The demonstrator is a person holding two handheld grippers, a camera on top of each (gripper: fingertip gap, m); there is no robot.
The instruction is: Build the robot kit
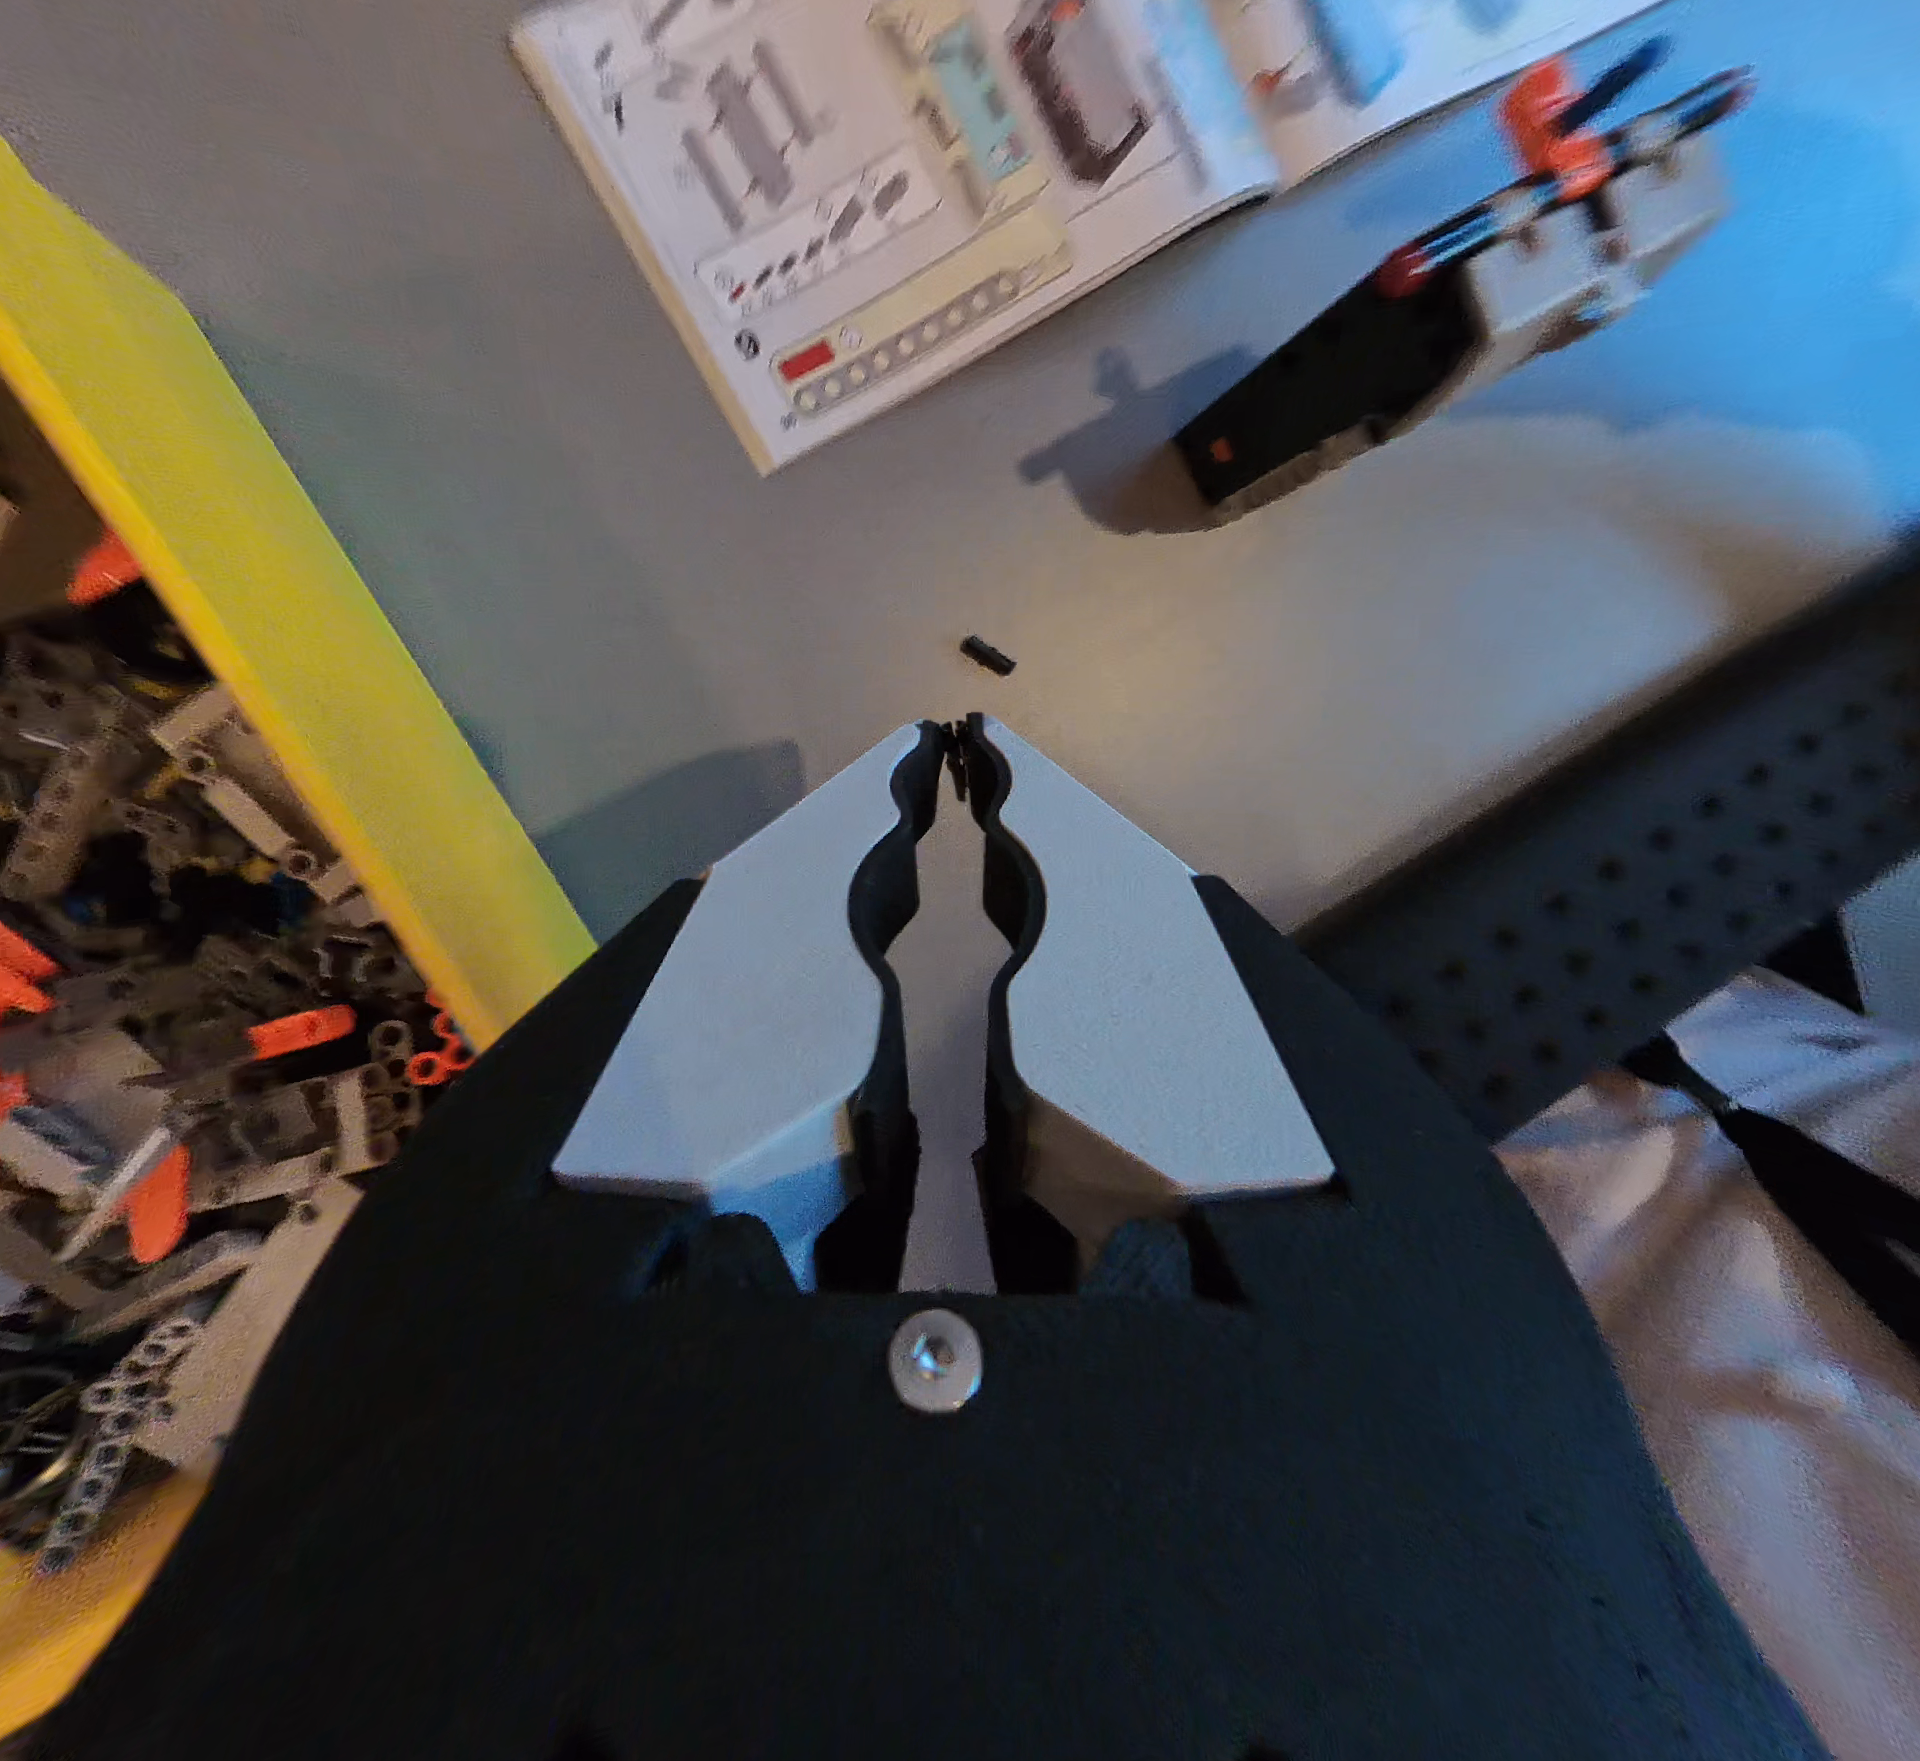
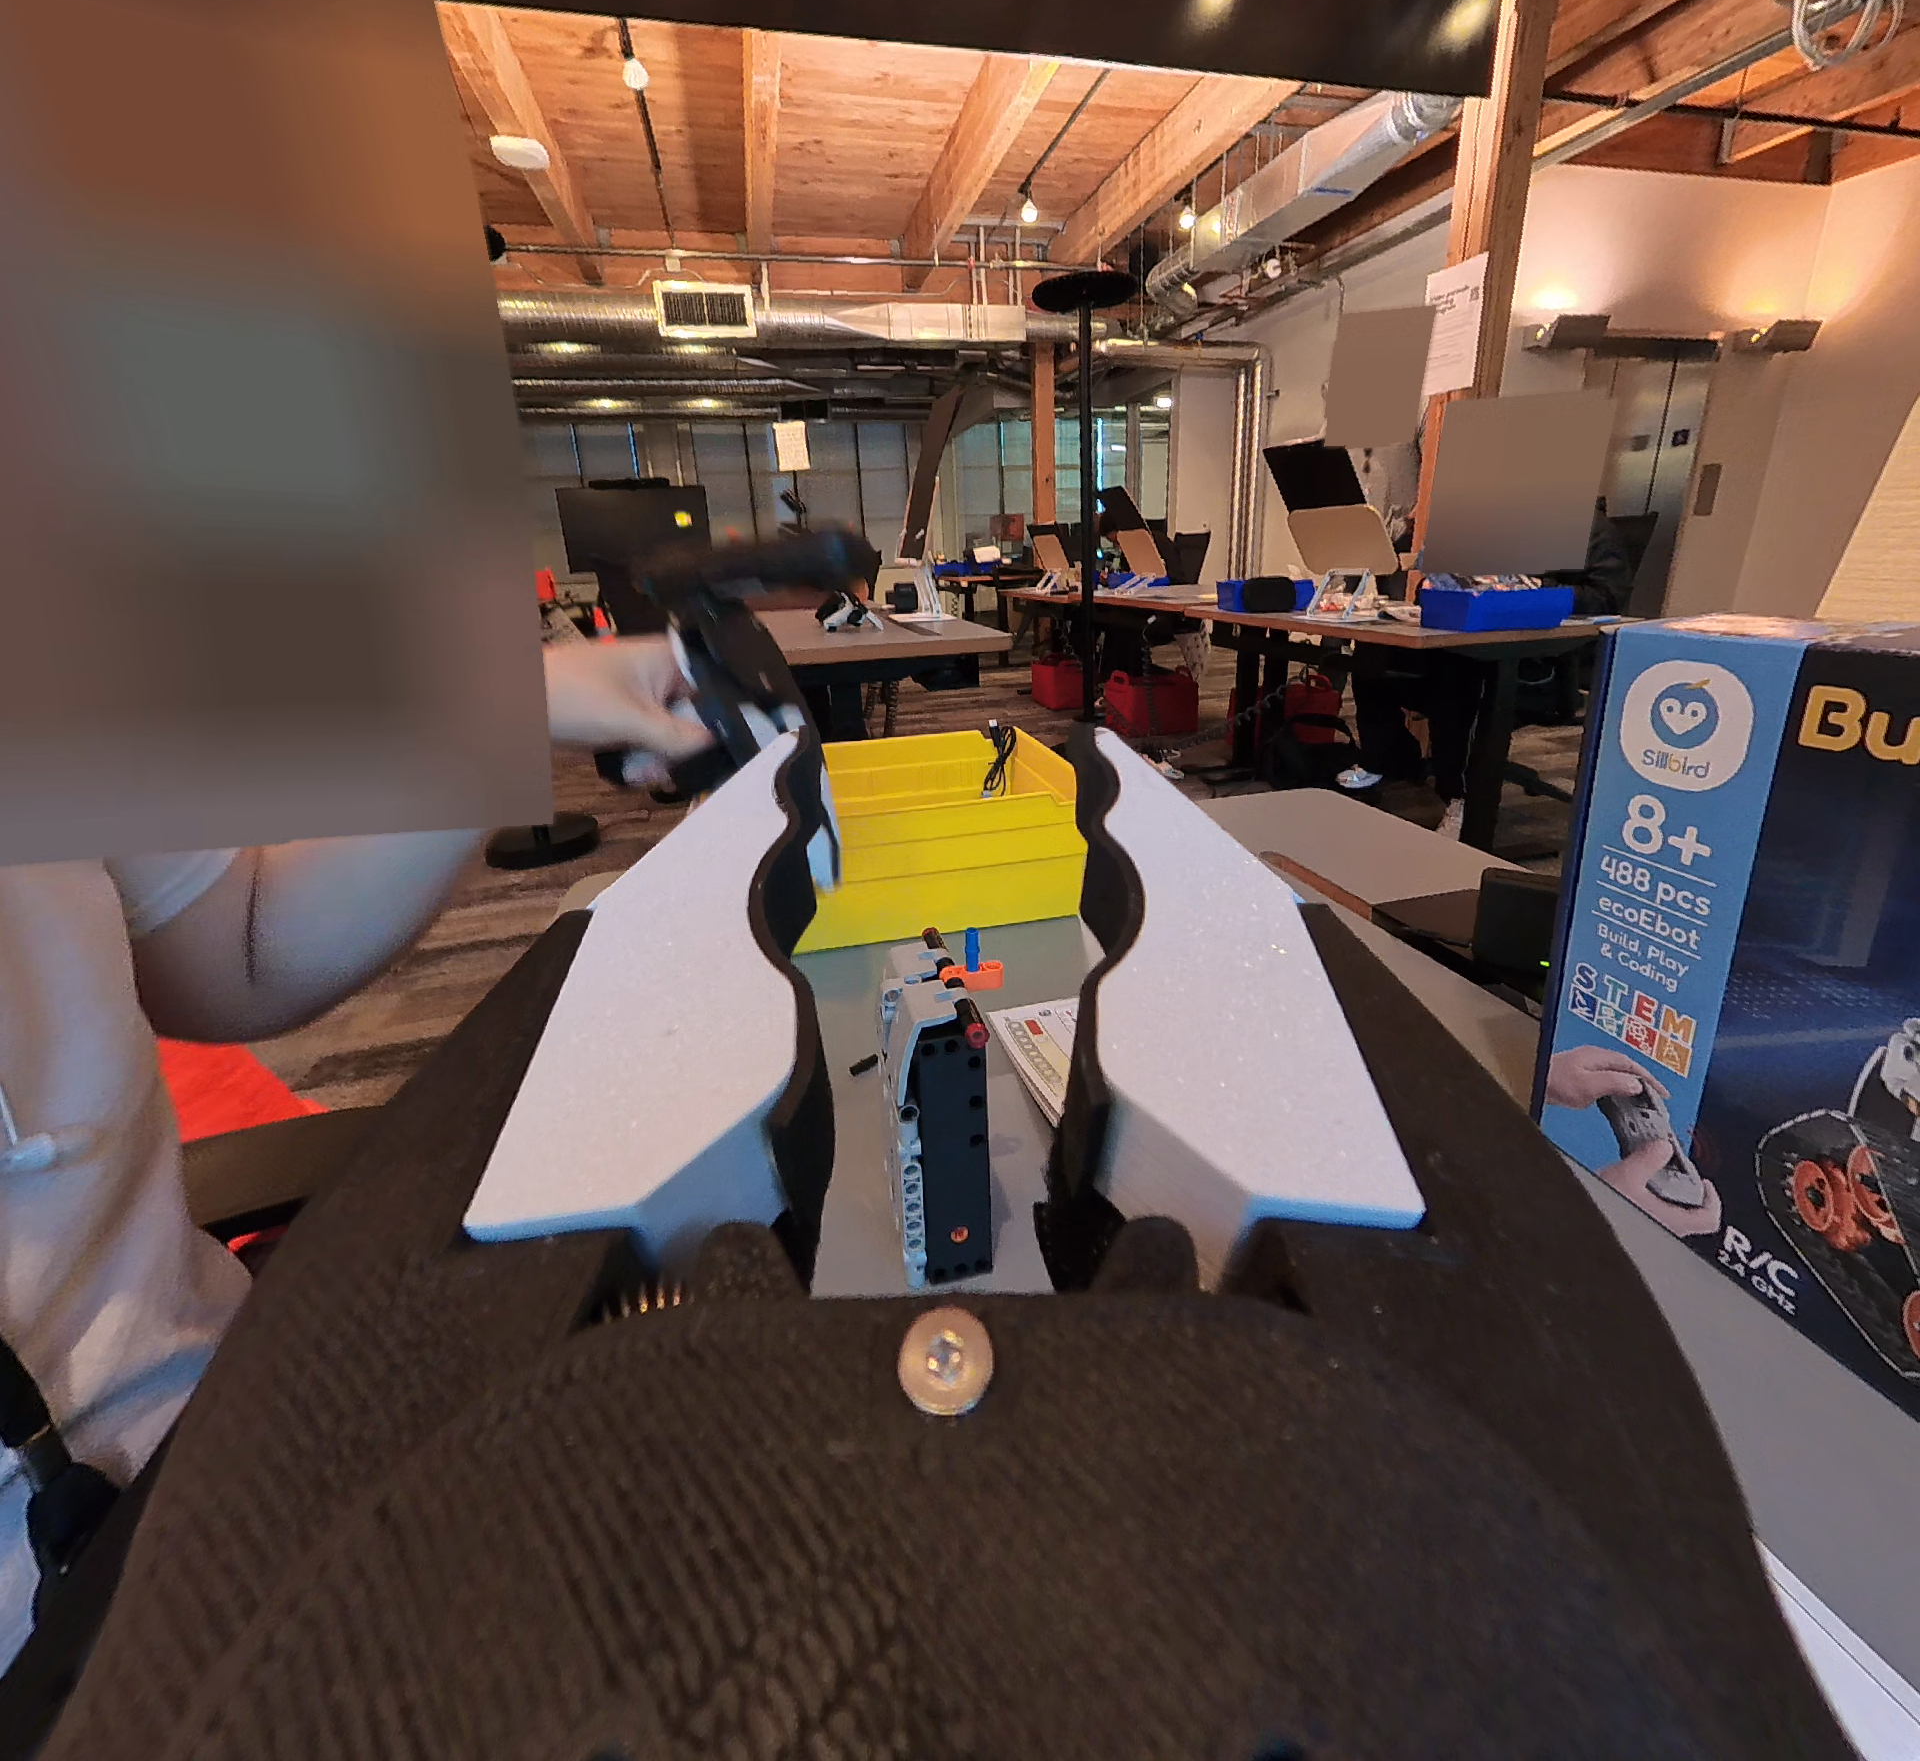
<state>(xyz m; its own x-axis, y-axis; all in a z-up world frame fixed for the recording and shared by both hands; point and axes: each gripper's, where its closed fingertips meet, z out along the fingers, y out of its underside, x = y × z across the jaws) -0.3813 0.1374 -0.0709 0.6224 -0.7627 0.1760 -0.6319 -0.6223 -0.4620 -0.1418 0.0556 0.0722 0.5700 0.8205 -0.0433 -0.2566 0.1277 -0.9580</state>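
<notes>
Pinched at the very tips of the left gripper (image 1: pixel 961 743): 1 tiny black piece (image 1: pixel 958 761), held above the grey table (image 1: pixel 436 381). Just beyond, lying loose on the table, another small black pin (image 1: pixel 988 655). Farther off, an open instruction booklet (image 1: pixel 935 153) and a partly built black-and-grey block assembly (image 2: pixel 935 1140). At left, a yellow bin (image 1: pixel 270 672) heaped with parts. Spread wide with nothing between its fingers, the right gripper (image 2: pixel 945 776), framing that assembly. At right, a blue product box (image 2: pixel 1714 932).
</notes>
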